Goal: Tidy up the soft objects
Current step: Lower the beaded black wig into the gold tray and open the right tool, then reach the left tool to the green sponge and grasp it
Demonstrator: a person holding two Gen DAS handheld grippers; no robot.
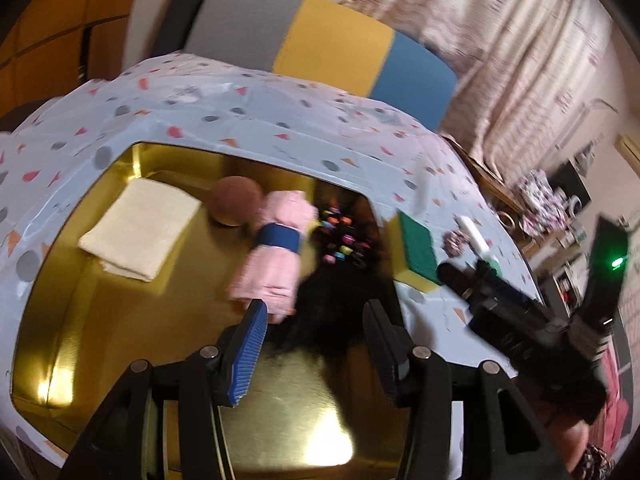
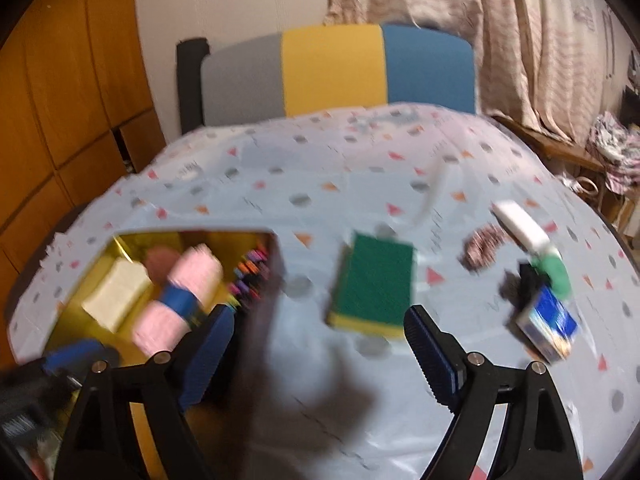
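A gold box (image 1: pixel 80 332) sits on the table and holds a folded cream cloth (image 1: pixel 140 228), a brown ball (image 1: pixel 236 200), a pink rolled towel with a blue band (image 1: pixel 276 248) and several coloured hair ties (image 1: pixel 340 236). My left gripper (image 1: pixel 312 344) is open above the box, just short of the pink towel. A green and yellow sponge (image 2: pixel 372 284) lies on the table ahead of my right gripper (image 2: pixel 320 356), which is open and empty. A patterned scrunchie (image 2: pixel 482 248) lies right of the sponge. The box (image 2: pixel 92 312) also shows at the left of the right wrist view.
A white tube (image 2: pixel 520 224), a green object (image 2: pixel 554 274) and a blue and white packet (image 2: pixel 548 328) lie at the table's right side. A grey, yellow and blue chair back (image 2: pixel 332 72) stands behind the table. Curtains (image 2: pixel 520 40) hang at the right.
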